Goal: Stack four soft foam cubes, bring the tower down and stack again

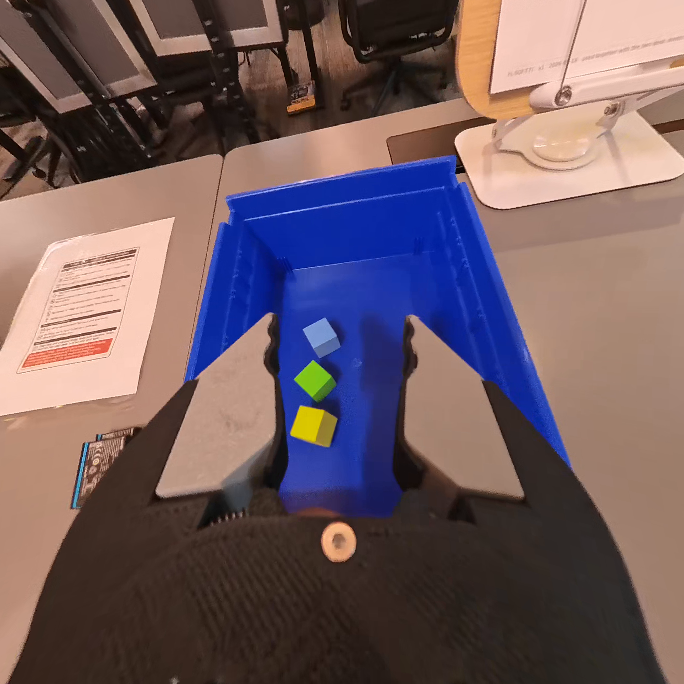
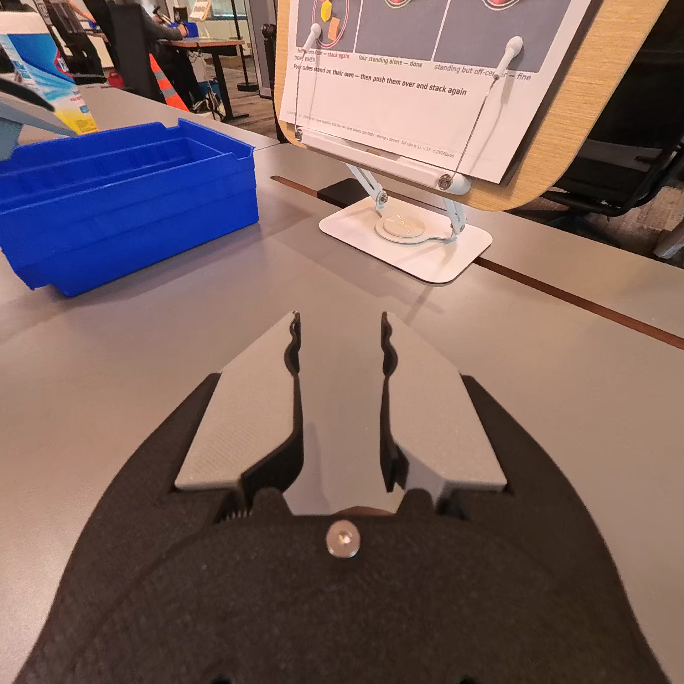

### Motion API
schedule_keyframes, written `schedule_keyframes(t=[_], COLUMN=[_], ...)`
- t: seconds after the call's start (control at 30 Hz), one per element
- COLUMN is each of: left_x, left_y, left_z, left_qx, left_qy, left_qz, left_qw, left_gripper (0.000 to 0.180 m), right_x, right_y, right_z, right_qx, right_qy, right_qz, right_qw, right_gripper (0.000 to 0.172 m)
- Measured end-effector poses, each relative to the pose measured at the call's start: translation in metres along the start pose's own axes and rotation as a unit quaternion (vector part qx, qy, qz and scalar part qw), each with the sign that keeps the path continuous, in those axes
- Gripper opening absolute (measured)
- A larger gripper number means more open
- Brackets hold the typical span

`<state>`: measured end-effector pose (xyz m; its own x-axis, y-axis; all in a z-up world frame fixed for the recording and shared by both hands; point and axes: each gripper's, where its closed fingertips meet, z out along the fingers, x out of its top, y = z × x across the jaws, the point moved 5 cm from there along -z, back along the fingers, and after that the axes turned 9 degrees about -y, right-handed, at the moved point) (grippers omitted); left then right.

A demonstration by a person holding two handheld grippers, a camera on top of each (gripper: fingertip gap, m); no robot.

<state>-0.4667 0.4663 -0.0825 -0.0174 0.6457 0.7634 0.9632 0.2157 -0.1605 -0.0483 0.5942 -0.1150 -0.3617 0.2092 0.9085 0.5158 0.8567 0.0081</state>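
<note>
Left tongs (image 1: 338, 322) hang open, empty, above three loose cubes: light blue cube (image 1: 321, 337), green cube (image 1: 314, 380), yellow cube (image 1: 313, 425) in the bin (image 1: 348, 237); right tongs (image 2: 338, 318) wait parted, empty. Stacking looks unstarted; next, descend and pinch gently.

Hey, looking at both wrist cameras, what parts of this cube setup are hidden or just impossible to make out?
- Fourth cube: only the light blue cube, green cube and yellow cube show in the left wrist view; the left gripper and its fingers cover parts of the bin floor.
- Blue bin contents: right wrist view, hidden behind its near wall.
- Left gripper in the right wrist view: cut off by the left edge.
</note>
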Motion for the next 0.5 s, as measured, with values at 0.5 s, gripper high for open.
schedule_keyframes(t=[0.5], left_x=[-0.059], left_y=[0.059], left_z=[-0.040], left_qx=[-0.172], left_qy=[-0.011], left_qz=[0.003], left_qw=[0.985], left_gripper=[0.064], right_x=[-0.001], right_y=[-0.003], right_z=[0.001], right_qx=[0.003], right_qy=[-0.004], right_qz=[-0.006], right_qw=[1.000], right_gripper=[0.041])
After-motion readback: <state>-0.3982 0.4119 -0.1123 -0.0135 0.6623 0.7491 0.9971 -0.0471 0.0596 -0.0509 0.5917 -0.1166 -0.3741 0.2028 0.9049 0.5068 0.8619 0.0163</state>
